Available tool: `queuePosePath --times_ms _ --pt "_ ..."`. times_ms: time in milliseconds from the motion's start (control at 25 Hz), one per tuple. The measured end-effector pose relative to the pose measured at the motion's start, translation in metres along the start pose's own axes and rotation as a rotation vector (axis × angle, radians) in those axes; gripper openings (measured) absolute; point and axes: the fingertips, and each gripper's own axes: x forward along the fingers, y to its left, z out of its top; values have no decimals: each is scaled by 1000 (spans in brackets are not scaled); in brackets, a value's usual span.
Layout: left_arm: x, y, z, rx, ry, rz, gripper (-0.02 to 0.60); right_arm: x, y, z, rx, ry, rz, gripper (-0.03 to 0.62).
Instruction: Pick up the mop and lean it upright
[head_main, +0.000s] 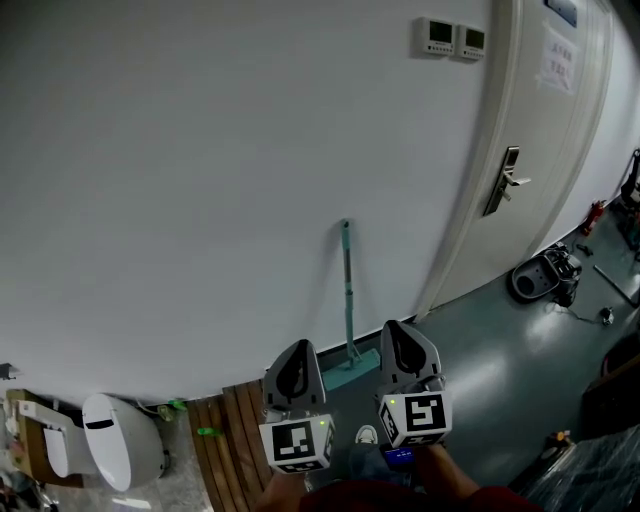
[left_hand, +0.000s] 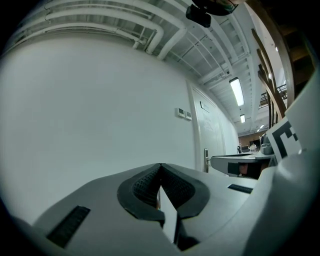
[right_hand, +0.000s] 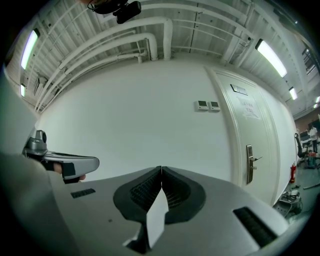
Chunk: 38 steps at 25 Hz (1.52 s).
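Mop (head_main: 348, 300) upright against wall (head_main: 200, 200), apart from fingers (head_main: 296, 373).

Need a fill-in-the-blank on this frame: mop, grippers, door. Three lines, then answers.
1. The teal mop leans upright against the white ____.
2. The fingers of the left gripper and of the right gripper are ____, with nothing between them.
3. In the head view, the door is on the mop's ____ side.
Missing words: wall; shut; right.
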Motion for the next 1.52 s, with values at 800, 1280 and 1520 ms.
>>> queuePosePath --times_ms 800,1280,1520 --pt "159 -24 -1 33 17 63 14 125 -107 -10 39 12 56 17" --pt "197 6 -9 34 34 59 14 170 -104 -20 39 34 48 17" --pt "212 23 -17 35 51 27 14 187 -99 -19 28 29 16 17"
